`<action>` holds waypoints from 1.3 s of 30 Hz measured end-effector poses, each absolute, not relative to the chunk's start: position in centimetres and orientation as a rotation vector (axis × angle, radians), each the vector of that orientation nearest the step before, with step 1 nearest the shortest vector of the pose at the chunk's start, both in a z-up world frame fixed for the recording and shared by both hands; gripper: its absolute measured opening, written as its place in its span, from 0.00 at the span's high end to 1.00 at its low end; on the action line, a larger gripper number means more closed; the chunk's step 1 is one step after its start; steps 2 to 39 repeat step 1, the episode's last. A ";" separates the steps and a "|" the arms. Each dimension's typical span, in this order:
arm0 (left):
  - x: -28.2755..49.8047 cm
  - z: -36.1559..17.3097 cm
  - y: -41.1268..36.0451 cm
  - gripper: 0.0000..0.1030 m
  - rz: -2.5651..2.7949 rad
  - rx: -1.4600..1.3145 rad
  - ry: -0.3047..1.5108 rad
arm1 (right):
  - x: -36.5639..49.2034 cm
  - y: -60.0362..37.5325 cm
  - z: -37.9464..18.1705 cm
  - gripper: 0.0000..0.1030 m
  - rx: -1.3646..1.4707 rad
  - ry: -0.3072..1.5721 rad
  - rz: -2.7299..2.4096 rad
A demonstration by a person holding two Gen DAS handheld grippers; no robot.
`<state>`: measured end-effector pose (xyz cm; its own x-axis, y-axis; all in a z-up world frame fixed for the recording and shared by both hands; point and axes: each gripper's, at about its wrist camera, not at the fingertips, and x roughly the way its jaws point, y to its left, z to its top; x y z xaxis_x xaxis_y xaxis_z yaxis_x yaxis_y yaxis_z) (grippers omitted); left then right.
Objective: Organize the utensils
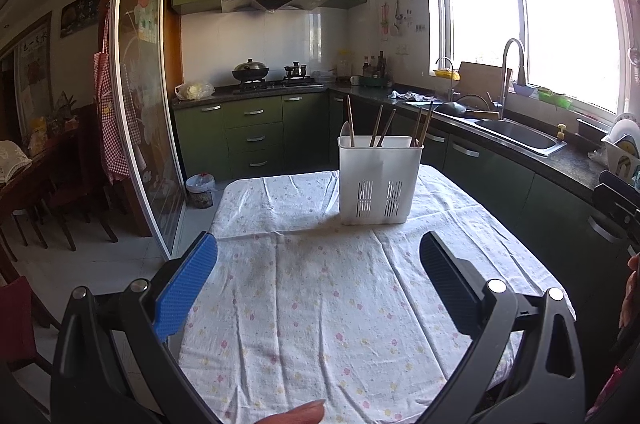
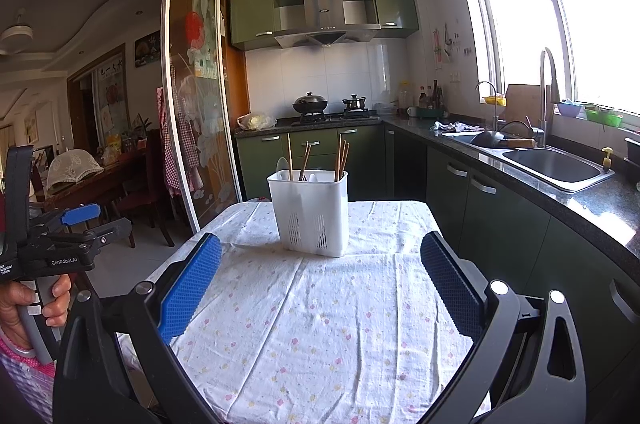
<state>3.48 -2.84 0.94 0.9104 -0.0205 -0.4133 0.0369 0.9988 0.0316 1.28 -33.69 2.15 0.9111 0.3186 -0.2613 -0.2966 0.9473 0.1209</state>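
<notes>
Utensils sit gathered in a white plastic holder (image 1: pixel 380 180), a squarish, tall-sided caddy with two panels of narrow drainage slots low on its near face. From its open top rise several brown wooden chopsticks (image 1: pixel 376 130), leaning at different angles and spread across its width, and the pale bowl of a white spoon (image 1: pixel 345 133) shows above the rim at the far-left corner (its handle is hidden inside). In the right wrist view a second pale utensil head (image 2: pixel 313 178) peeks just above the rim near the middle; what it is cannot be told.

The holder stands upright on a wrinkled white tablecloth (image 1: pixel 320 304) with small pink and yellow flowers, toward the far end of the table. From the left gripper (image 1: pixel 319 276) it lies straight ahead beyond the fingertips, slightly toward the right finger. From the right gripper (image 2: pixel 320 278) it lies ahead too, a little toward the left finger.

Both grippers are spread wide with nothing between their blue-padded fingers (image 2: pixel 188 288), and only bare cloth lies between the jaws. Neither touches the holder. The left gripper also shows at the left edge of the right wrist view, held in the person's hand (image 2: pixel 28 308) beside the table.
</notes>
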 end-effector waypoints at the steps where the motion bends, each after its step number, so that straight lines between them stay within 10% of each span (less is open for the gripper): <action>1: 3.5 0.9 -2.8 0.07 -0.030 0.038 0.427 | 1.3 -33.7 2.1 0.04 0.079 0.282 0.317; 39: 3.5 0.9 -2.8 0.07 -0.030 0.038 0.427 | 1.3 -33.7 2.1 0.04 0.079 0.282 0.317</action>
